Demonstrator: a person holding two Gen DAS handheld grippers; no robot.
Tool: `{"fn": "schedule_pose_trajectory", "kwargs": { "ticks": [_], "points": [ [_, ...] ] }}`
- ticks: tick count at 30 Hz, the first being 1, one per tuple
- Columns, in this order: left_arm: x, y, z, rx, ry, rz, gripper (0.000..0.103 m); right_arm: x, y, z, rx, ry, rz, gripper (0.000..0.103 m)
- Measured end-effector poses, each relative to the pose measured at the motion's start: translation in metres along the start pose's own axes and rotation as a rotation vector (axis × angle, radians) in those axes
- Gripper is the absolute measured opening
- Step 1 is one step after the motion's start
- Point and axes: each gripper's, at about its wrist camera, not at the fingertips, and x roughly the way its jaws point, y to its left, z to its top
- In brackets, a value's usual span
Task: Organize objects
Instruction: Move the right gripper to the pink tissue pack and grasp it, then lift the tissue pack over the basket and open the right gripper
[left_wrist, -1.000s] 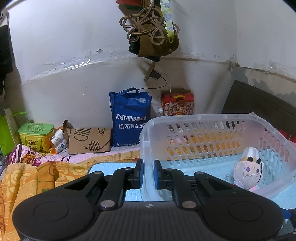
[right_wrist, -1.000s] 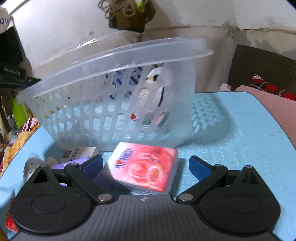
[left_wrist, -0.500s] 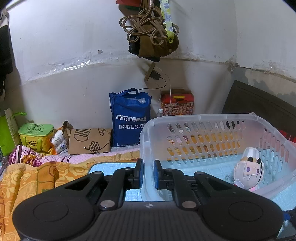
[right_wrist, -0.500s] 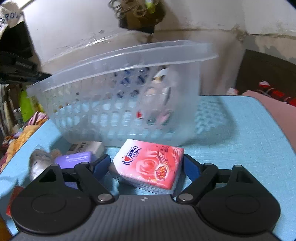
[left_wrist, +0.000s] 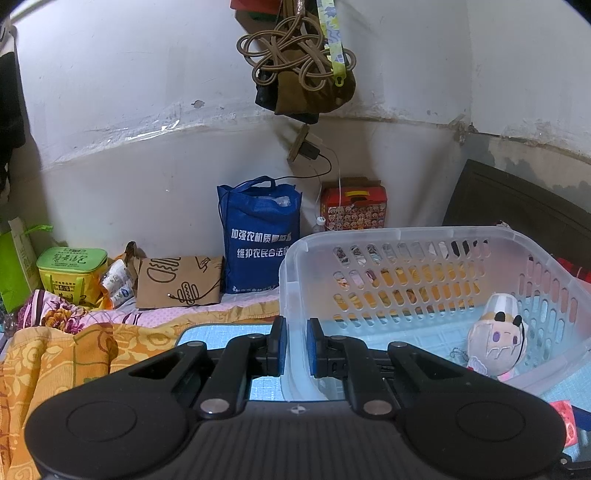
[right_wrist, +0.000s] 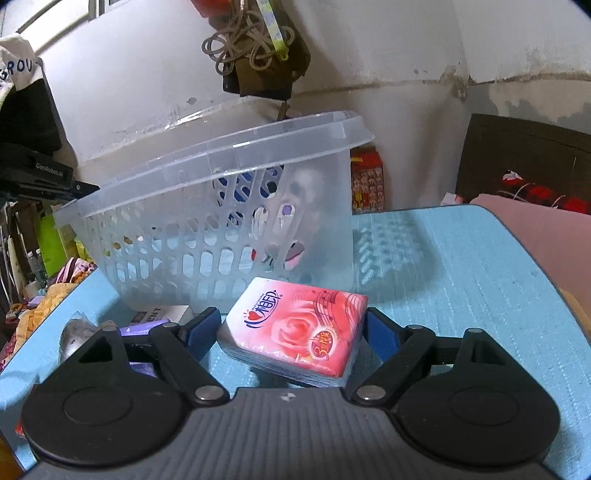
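Your left gripper (left_wrist: 294, 345) pinches the basket (left_wrist: 406, 236) rim, likely steadying it for loading. Your right gripper (right_wrist: 291, 328) clamps a tissue pack (right_wrist: 295, 328) just in front of the basket; a plush toy (left_wrist: 496, 338) lies inside. Blue mat (right_wrist: 461, 277) beneath, white walls behind.

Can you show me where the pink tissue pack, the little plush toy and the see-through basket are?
pink tissue pack (right_wrist: 295, 328): right wrist view, on its rose picture.
plush toy (left_wrist: 496, 341): left wrist view, on its face.
basket (left_wrist: 406, 233): left wrist view, on its far rim.
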Motion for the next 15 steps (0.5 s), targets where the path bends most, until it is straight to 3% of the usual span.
{"fn": "schedule_pose_trajectory", "kwargs": {
  "ticks": [15],
  "points": [
    [0.001,0.004,0.000,-0.013,0.000,-0.015,0.015,-0.023,0.009,-0.005,-0.053,-0.140,-0.015,0.086]
  ]
}}
